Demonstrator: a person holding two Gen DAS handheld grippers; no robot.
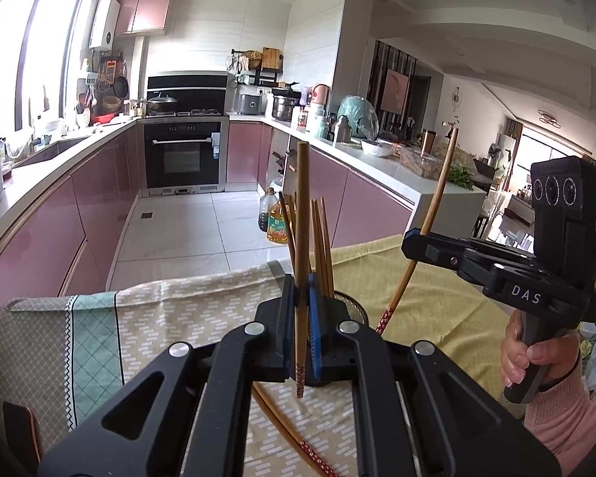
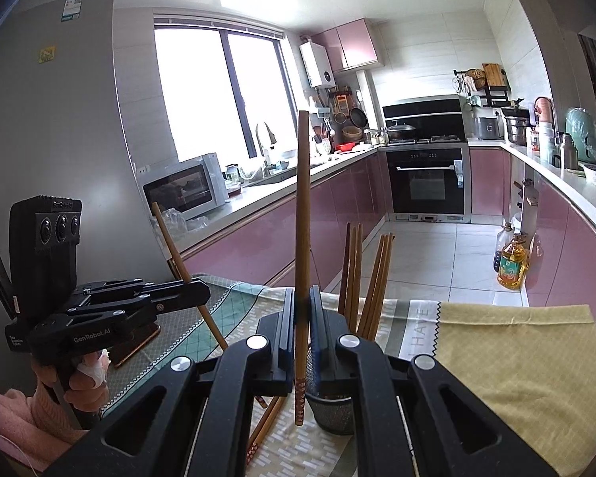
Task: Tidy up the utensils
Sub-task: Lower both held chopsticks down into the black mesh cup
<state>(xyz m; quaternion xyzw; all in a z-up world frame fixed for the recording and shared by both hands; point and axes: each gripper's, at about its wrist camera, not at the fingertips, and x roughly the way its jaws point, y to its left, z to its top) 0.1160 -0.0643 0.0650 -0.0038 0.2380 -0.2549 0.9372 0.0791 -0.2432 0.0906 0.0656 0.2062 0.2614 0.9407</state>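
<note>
Both my grippers are clamped, one chopstick each. My left gripper (image 1: 301, 306) has its jaws closed tight on a brown chopstick (image 1: 301, 214), held nearly upright between the pads; the patterned red end sticks out below the jaws, the plain end well above them. My right gripper (image 2: 302, 310) pinches a second chopstick (image 2: 302, 214) the same way, upright, patterned end down. From the left wrist camera the right gripper sits off to the right, its chopstick leaning away from me. Just beyond and slightly right of each set of jaws stands the black mesh holder (image 2: 331, 409), with a bundle of chopsticks (image 2: 367, 278) already upright in it. At least one loose chopstick (image 1: 282, 423) lies on the patterned tablecloth (image 1: 147, 318) beneath the left jaws; the exact count is unclear, the gripper bodies hide part of the cloth. A yellow cloth (image 2: 516, 357) covers the table to the right of my right gripper.
</note>
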